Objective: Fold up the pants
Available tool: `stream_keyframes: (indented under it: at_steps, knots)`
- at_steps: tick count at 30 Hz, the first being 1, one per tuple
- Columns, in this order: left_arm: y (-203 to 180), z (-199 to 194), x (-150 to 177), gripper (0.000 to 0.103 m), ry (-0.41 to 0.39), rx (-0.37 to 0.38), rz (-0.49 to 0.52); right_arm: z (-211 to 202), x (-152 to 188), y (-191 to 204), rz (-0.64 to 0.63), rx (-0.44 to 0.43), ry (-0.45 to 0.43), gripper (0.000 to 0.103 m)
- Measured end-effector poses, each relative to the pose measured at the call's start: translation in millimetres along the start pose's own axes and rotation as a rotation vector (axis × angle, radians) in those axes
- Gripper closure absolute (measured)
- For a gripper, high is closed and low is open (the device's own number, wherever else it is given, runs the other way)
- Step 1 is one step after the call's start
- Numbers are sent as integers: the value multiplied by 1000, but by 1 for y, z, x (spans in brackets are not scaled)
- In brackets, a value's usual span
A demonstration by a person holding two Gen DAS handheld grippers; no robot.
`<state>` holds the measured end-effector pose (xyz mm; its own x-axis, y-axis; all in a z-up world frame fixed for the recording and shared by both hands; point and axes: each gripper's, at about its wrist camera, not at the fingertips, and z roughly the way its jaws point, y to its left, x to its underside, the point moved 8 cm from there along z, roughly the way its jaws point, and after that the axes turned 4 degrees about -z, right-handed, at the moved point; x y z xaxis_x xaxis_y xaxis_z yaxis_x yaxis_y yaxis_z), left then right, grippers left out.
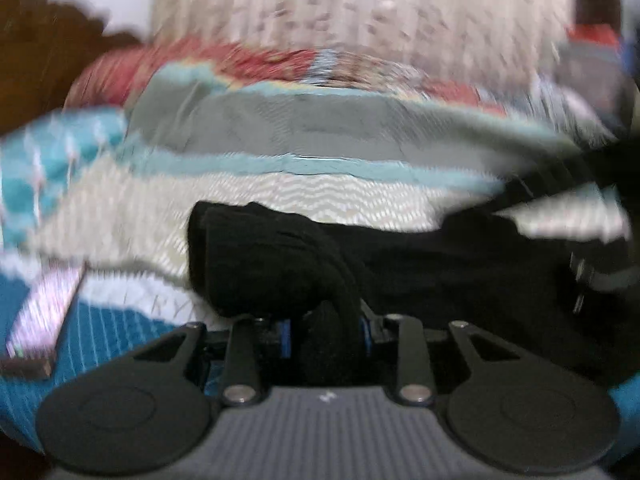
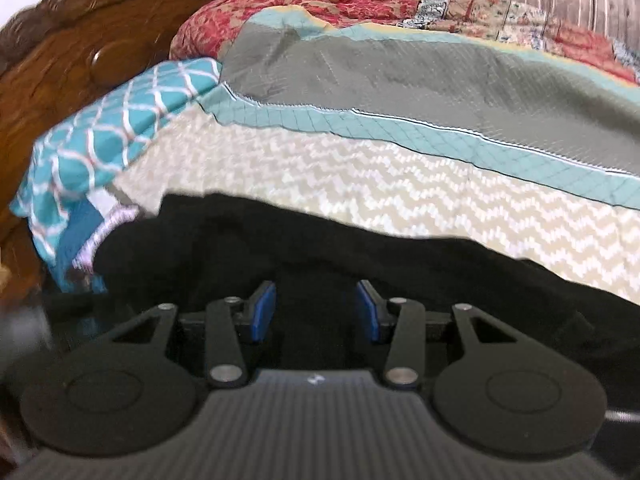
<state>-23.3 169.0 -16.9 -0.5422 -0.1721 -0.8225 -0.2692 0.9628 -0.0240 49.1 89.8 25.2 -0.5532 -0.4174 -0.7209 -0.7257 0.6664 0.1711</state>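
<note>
Black pants lie across a bed, stretching to the right in the blurred left wrist view. My left gripper is shut on a bunched fold of the pants, which rises in a dark lump just ahead of the fingers. In the right wrist view the pants spread wide beneath and ahead of my right gripper. Its blue pads stand apart with only dark cloth seen behind the gap.
The bed has a cream zigzag cover, a grey and teal quilt, a red patterned blanket and a teal lattice pillow. A carved wooden headboard is at left. A flat box lies at left.
</note>
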Motion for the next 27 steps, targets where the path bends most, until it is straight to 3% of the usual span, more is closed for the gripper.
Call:
stream_keyframes:
  at_steps: [4,7,11,12,15,17,19,21,22,25,26,27]
  knots:
    - [-39,4,2,76,-27,-56,179,12,-33,41,-132,-98,11,53]
    - [-61,6,10,76,-42,-88,297,26,-50,73,-272,-141,49,33]
    - [-89,9,18,76,-59,-124,418,52,-54,103,-437,-175,208,23]
    - [-94,9,20,76,-64,-133,443,60,-51,106,-474,-158,254,17]
    - [-105,9,22,76,-65,-151,484,76,-37,100,-568,-51,343,16]
    - [-104,12,23,76,-64,-156,504,84,-27,87,-557,-2,391,16]
    - [-105,10,24,76,-67,-155,517,84,-21,66,-474,6,423,24]
    - [-104,7,27,75,-62,-153,509,78,-21,47,-369,-9,419,68]
    - [-104,3,27,74,-72,-160,503,73,-25,38,-309,-23,412,74]
    - [-100,-16,18,63,-122,-174,469,54,-38,12,-110,-96,380,78]
    - [-99,-21,14,55,-135,-179,451,48,-41,5,-67,-110,367,78]
    - [-98,-26,11,39,-149,-187,430,42,-44,0,-32,-120,353,79]
